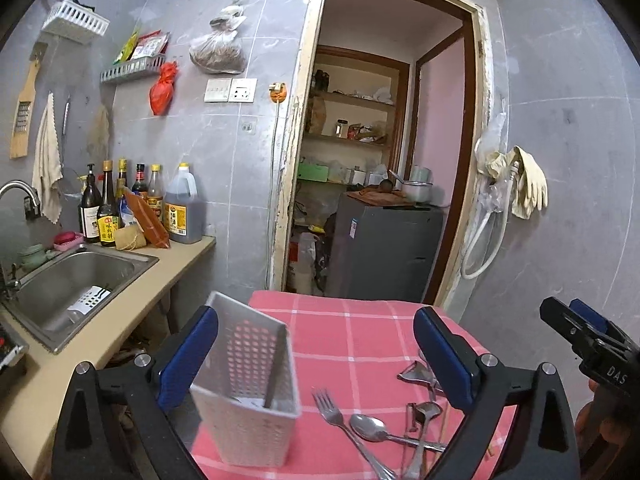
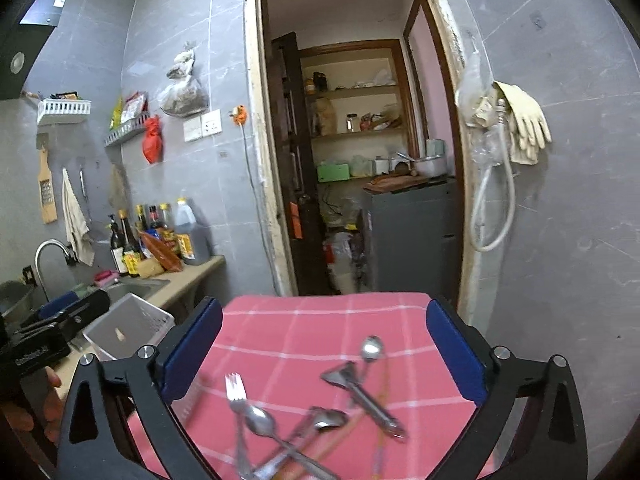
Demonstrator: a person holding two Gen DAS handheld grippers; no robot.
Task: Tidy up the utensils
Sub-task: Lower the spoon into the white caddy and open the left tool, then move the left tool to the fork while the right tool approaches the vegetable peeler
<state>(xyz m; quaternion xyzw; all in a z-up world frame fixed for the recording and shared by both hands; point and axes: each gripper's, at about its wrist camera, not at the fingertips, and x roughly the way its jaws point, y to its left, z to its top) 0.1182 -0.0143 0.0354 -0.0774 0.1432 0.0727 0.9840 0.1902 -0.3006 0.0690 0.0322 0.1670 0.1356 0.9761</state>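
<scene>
Under blur, chopsticks (image 2: 340, 436) barely legible

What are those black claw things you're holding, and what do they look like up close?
Each is a hand-held gripper: the left gripper and right gripper have black plastic frames with triangular cut-outs, silver round bolts, and two fingers faced with dark blue pads. White lettering marks the body. No cables show, only a bit of bare hand.
</scene>
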